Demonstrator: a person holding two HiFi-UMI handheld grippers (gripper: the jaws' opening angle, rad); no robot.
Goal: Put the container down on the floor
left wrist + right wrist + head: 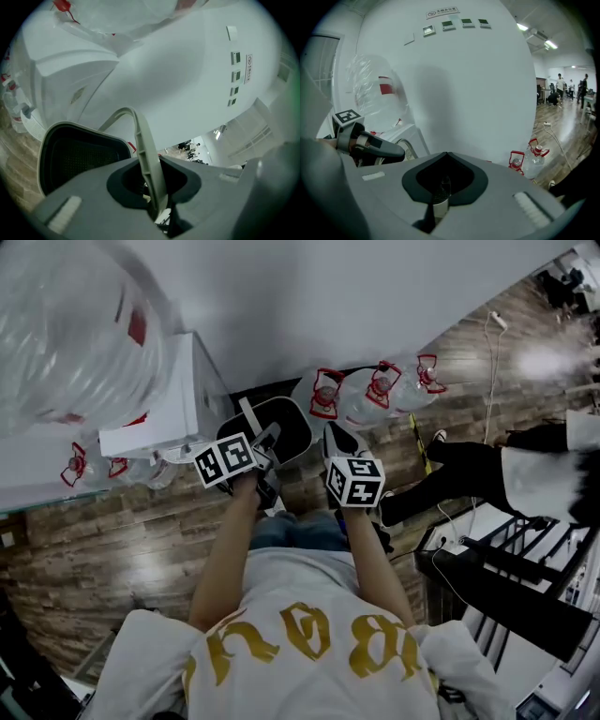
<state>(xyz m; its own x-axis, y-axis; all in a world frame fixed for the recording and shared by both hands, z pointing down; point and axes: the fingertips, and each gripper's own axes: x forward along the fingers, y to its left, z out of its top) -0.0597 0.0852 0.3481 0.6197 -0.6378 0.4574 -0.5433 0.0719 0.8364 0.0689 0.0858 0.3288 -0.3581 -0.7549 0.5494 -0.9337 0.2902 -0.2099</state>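
The container [277, 427] is a black bin with a pale rim and a pale hoop handle [248, 415], hanging above the wooden floor [141, 559] in front of a white water dispenser [164, 409]. My left gripper [266, 448] is shut on that handle. In the left gripper view the handle [144, 154] runs up out of the closed jaws of the left gripper [157, 202], and the bin's dark inside [75, 161] lies to the left. My right gripper [337, 439] hovers just right of the bin, apart from it. In its own view the right gripper [439, 199] is shut and empty.
A large clear water bottle [66, 324] tops the dispenser. Several water bottles with red caps [375, 390] stand on the floor along the white wall [356, 296]. A person in black trousers [469, 474] is at the right, above a black rack [506, 568].
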